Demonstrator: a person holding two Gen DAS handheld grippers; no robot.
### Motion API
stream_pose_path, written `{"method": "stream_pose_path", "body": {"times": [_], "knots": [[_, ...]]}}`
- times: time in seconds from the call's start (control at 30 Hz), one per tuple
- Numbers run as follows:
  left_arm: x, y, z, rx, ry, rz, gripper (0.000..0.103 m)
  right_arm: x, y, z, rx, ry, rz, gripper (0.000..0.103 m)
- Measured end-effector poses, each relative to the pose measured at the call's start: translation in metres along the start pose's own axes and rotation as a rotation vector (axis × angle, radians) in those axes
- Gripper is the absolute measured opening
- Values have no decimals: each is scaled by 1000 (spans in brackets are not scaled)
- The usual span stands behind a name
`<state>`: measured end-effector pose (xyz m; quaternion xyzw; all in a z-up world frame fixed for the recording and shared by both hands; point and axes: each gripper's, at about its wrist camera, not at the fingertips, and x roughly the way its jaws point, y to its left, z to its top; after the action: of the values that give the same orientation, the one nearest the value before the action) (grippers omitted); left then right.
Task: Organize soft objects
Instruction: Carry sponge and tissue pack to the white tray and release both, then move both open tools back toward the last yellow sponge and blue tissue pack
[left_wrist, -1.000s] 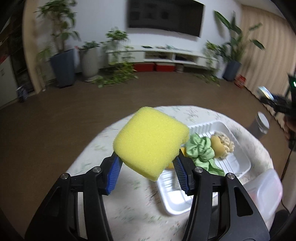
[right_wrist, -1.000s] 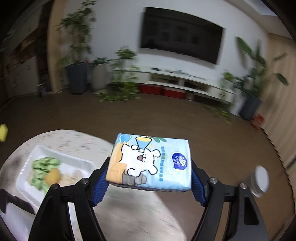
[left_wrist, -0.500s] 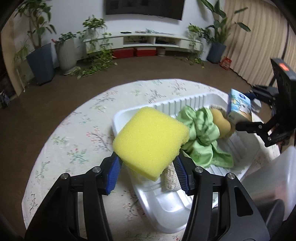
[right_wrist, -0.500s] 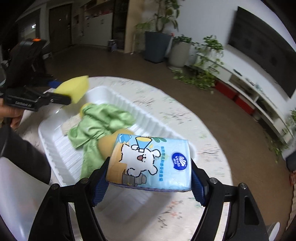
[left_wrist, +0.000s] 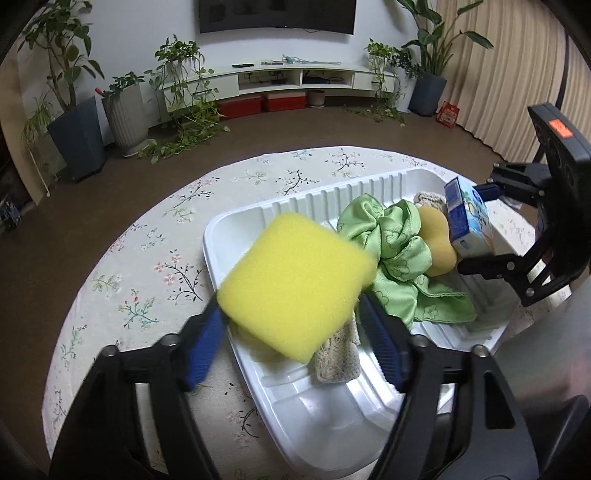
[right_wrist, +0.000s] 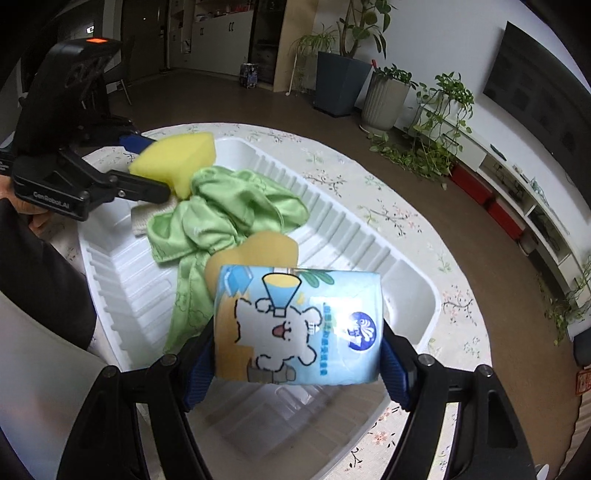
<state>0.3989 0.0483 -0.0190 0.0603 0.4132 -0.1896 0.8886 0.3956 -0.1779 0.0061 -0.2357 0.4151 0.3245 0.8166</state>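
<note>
My left gripper (left_wrist: 295, 339) has its jaws spread wide, and the yellow sponge (left_wrist: 295, 284) sits loose between them, blurred, over the near end of the white tray (left_wrist: 332, 424). It also shows in the right wrist view (right_wrist: 177, 158). My right gripper (right_wrist: 297, 362) is shut on a blue tissue pack (right_wrist: 295, 325), held over the tray's other end (right_wrist: 417, 291); the pack also shows in the left wrist view (left_wrist: 467, 221). In the tray lie a green cloth (left_wrist: 399, 254), an orange sponge (left_wrist: 436, 240) and a beige knitted pad (left_wrist: 338, 354).
The tray rests on a round table with a floral cloth (left_wrist: 155, 273). A translucent white bin (right_wrist: 40, 387) stands at the table's near side. Potted plants (left_wrist: 81, 122) and a low TV shelf (left_wrist: 295, 77) stand far behind.
Both grippers came in over the tray from opposite ends. The left jaws have spread apart from the yellow sponge, which now looks blurred and loose. The right gripper still holds the tissue pack.
</note>
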Motion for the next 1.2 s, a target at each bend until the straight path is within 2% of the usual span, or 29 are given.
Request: {"method": "stream_pose_path", "body": {"times": [0.13,0.33,0.5,0.6,0.7,0.83,1.2], "knots": [[-1,5,0,-19,-5,5,86,-3,0,-4,-1,3,-2,79],[-12,10,0,-44,-31,18,90,-12,-1,-8,2,-16,0,98],[-23,14,-2,-67,-50,27,90,-19,-2,-10,10,-22,-10,98],[-29,16,-5,-76,-61,30,96,-25,-5,-11,21,-34,-19,98],[-34,18,-8,-86,-73,35,97,-30,-7,-13,33,-40,-28,99],[-41,22,-8,-108,-93,37,103,-38,-13,-14,66,-61,-33,103],[-64,32,-24,-178,-136,36,103,-63,-32,-31,140,-130,10,103]]}}
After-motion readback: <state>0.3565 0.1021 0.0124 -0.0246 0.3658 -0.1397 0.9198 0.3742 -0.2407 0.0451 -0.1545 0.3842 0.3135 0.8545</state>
